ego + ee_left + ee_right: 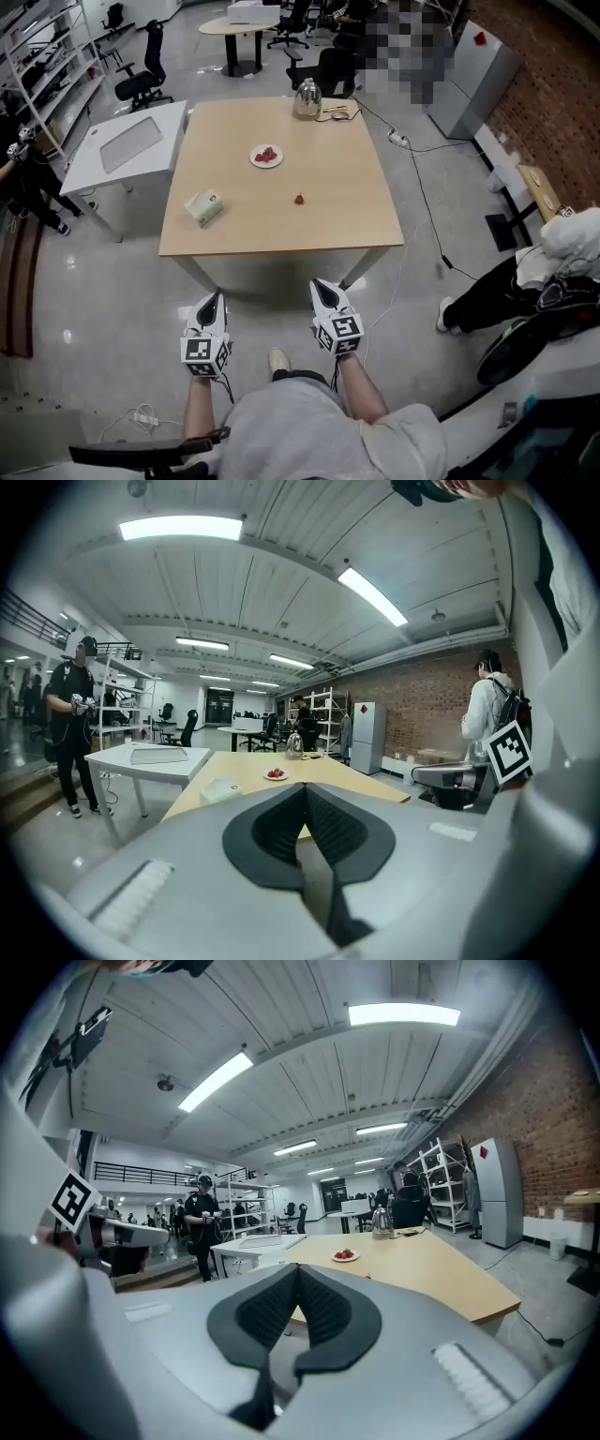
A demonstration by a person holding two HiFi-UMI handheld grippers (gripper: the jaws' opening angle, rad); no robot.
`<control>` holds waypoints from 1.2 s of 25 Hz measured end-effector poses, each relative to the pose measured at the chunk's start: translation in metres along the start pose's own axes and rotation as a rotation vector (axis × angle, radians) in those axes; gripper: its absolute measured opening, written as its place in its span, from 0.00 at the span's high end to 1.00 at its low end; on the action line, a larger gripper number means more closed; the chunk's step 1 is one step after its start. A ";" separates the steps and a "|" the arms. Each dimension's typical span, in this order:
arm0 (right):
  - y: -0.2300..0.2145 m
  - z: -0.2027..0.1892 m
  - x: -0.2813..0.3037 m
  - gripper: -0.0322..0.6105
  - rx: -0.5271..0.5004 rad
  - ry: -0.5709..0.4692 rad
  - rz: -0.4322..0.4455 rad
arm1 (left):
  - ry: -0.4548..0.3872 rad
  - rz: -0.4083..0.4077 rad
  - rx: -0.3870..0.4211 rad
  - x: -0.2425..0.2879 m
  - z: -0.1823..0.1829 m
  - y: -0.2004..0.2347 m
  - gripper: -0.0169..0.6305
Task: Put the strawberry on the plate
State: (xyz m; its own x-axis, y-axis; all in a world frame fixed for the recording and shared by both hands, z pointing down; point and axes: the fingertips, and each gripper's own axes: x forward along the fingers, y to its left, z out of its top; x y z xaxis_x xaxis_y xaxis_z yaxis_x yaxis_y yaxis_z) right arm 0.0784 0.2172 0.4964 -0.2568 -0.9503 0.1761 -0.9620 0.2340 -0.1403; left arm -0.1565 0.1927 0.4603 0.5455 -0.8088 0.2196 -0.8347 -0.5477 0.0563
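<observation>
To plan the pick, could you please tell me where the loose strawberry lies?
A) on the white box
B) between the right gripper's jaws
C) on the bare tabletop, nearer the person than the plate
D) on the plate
C: the strawberry lies alone on the table, apart from the plate, on its near side.

Table (337, 220): plate (254, 159), strawberry (300, 199), box (203, 206), kettle (307, 97)
</observation>
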 end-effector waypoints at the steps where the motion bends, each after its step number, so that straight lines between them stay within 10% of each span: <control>1: -0.002 0.001 0.008 0.94 -0.006 0.001 0.003 | 0.001 0.001 0.000 0.008 0.003 0.002 0.94; 30: -0.098 0.008 0.169 0.94 -0.007 0.040 -0.143 | 0.068 -0.117 0.000 0.204 0.009 0.077 0.94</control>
State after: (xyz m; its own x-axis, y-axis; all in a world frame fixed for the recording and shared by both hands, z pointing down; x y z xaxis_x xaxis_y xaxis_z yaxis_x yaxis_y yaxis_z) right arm 0.1296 0.0325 0.5322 -0.1200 -0.9653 0.2321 -0.9897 0.0980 -0.1041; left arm -0.1087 -0.0169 0.5004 0.6331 -0.7228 0.2770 -0.7655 -0.6377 0.0855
